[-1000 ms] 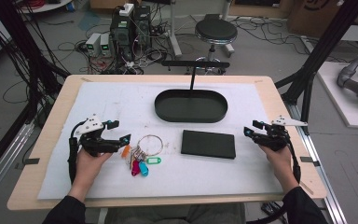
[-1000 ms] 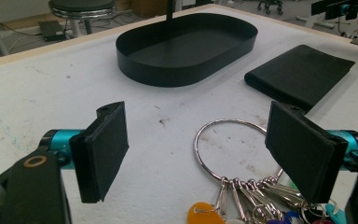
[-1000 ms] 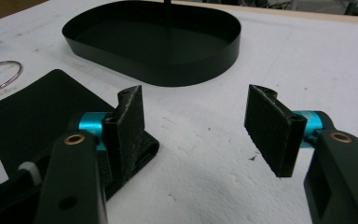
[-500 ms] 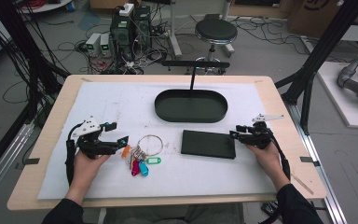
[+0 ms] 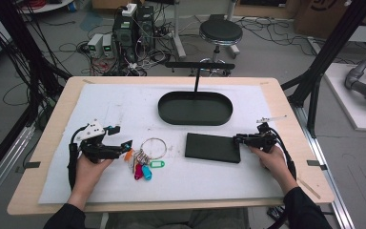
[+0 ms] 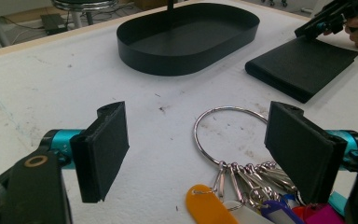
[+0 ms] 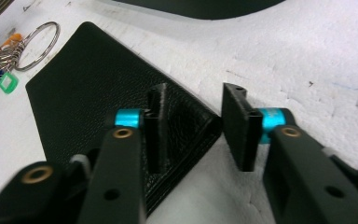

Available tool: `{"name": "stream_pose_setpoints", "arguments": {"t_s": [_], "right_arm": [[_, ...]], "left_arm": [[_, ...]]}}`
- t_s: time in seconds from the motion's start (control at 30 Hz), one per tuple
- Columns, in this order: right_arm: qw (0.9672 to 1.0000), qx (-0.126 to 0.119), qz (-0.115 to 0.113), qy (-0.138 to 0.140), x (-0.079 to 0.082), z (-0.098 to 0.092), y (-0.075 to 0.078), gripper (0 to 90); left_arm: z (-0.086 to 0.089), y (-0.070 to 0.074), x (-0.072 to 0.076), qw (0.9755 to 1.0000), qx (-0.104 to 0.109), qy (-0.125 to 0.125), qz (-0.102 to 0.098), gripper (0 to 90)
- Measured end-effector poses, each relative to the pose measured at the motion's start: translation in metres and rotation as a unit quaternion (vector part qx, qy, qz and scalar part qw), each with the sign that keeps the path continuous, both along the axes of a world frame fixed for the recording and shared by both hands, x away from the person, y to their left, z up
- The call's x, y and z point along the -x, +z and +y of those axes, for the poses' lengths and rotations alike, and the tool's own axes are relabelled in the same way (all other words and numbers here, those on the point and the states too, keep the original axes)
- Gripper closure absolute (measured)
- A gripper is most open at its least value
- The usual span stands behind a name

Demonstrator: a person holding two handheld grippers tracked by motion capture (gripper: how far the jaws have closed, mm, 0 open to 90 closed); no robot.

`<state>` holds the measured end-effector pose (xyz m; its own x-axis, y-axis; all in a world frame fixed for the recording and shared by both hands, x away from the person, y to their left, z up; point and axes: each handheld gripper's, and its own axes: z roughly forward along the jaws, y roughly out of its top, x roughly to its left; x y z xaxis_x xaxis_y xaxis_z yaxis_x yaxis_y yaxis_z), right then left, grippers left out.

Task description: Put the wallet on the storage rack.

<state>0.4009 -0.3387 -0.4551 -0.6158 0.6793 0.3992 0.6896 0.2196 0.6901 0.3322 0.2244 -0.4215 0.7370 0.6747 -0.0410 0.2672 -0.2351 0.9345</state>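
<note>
Right gripper (image 7: pixel 191 133) jaws, just closing, straddle the black wallet (image 7: pixel 98 93) corner (pads not yet pressing).

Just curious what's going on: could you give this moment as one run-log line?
right gripper: fingers just closing around black wallet corner, not clamped | left gripper: open at key ring

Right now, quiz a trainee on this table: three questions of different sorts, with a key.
1. True or false: the black wallet lies inside the oval tray.
2. Which gripper's jaws straddle a corner of the wallet? A) left gripper B) right gripper
3. Fill in: the coloured tags hang from the ___ in front of the left gripper.

Key
1. False; it lies flat on the white mat, on the person's side of the tray.
2. B; its jaws have just been closing, one over the wallet, one off its edge.
3. Key ring.
</note>
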Motion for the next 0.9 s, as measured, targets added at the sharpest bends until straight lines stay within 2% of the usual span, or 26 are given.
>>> {"name": "stream_pose_setpoints", "arguments": {"t_s": [0.07, 0.17, 0.27, 0.33, 0.37, 0.4, 0.57, 0.67, 0.7, 0.73, 0.77, 0.8, 0.83, 0.87, 0.9], "right_arm": [[0.9999, 0.006, -0.012, 0.001, 0.002, -0.001, 0.002, 74.0], [0.9991, 0.024, -0.036, 0.006, 0.005, 0.002, 0.007, 76.5], [0.9985, 0.024, -0.049, 0.007, 0.008, 0.002, 0.01, 78.0], [0.9963, 0.023, -0.081, 0.012, 0.014, 0.002, 0.017, 78.4], [0.9963, 0.023, -0.081, 0.012, 0.014, 0.002, 0.017, 78.4], [0.9941, 0.02, -0.105, 0.018, 0.019, 0.002, 0.022, 78.7], [0.9843, 0.011, -0.171, 0.042, 0.031, 0.002, 0.034, 79.7], [0.9794, 0.007, -0.193, 0.058, 0.037, 0.002, 0.038, 80.0], [0.9794, 0.007, -0.193, 0.058, 0.037, 0.002, 0.038, 80.0], [0.9765, 0.008, -0.204, 0.069, 0.039, 0.001, 0.039, 79.9], [0.9765, 0.008, -0.204, 0.069, 0.039, 0.001, 0.039, 79.9], [0.9737, 0.008, -0.212, 0.082, 0.043, 0.0, 0.039, 79.9], [0.9718, 0.01, -0.219, 0.087, 0.044, 0.0, 0.04, 79.9], [0.971, 0.01, -0.221, 0.092, 0.046, 0.0, 0.041, 79.9], [0.9686, 0.012, -0.229, 0.097, 0.046, -0.001, 0.041, 79.9]], "left_arm": [[-0.001, 0.0, 0.0, 1.0, -0.001, -0.001, -0.001, 21.6], [-0.002, 0.001, -0.001, 1.0, -0.001, -0.002, -0.001, 21.6], [-0.003, 0.001, -0.002, 1.0, -0.001, -0.003, -0.002, 21.6], [-0.004, 0.002, -0.002, 1.0, 0.002, -0.003, -0.003, 21.6], [-0.004, 0.002, -0.003, 1.0, 0.003, -0.004, -0.003, 21.6], [-0.006, 0.004, -0.004, 1.0, 0.006, -0.006, -0.005, 21.6], [-0.016, 0.009, -0.006, 0.9998, 0.01, -0.015, -0.009, 21.6], [-0.023, 0.012, -0.008, 0.9994, 0.021, -0.026, -0.006, 21.6], [-0.027, 0.013, -0.008, 0.9992, 0.025, -0.032, -0.005, 21.6], [-0.035, 0.017, -0.009, 0.9987, 0.026, -0.043, -0.006, 21.6], [-0.035, 0.017, -0.009, 0.9987, 0.026, -0.043, -0.006, 21.5], [-0.044, 0.02, -0.011, 0.9977, 0.036, -0.056, -0.002, 21.6], [-0.044, 0.02, -0.011, 0.9977, 0.036, -0.056, -0.002, 21.6], [-0.054, 0.022, -0.013, 0.9967, 0.039, -0.072, 0.002, 21.6], [-0.059, 0.023, -0.014, 0.9963, 0.037, -0.077, 0.004, 21.6]]}}
